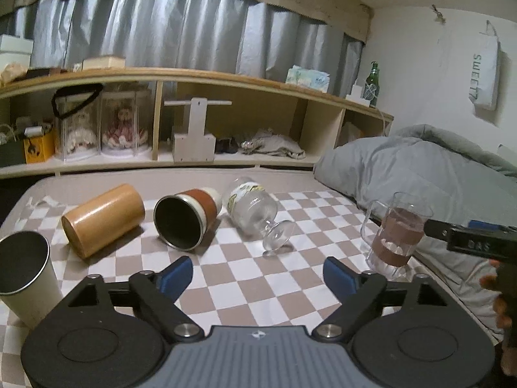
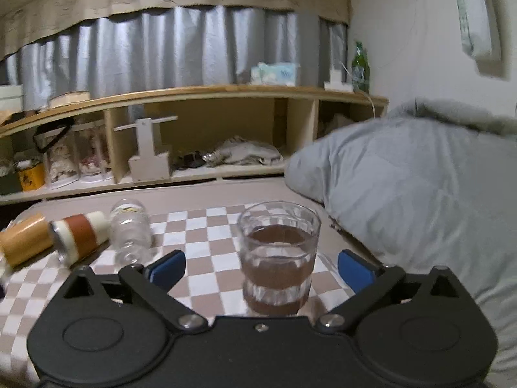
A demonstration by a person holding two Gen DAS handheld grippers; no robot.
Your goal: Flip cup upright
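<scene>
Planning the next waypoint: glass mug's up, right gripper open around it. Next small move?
Probably back the right gripper straight off the glass mug: the mug stands upright between open jaws. Three cups lie on their sides, including the wooden cup.

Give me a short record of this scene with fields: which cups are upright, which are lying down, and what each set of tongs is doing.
surface: checkered cloth on a bed
upright: clear glass mug with brown band; metal tumbler
lying down: wooden cup; brown-banded mug, mouth toward camera; stemmed glass
left tongs: open, empty, facing the fallen cups
right tongs: open, either side of the clear glass mug, pads apart from it
cups left to flip: three
</scene>
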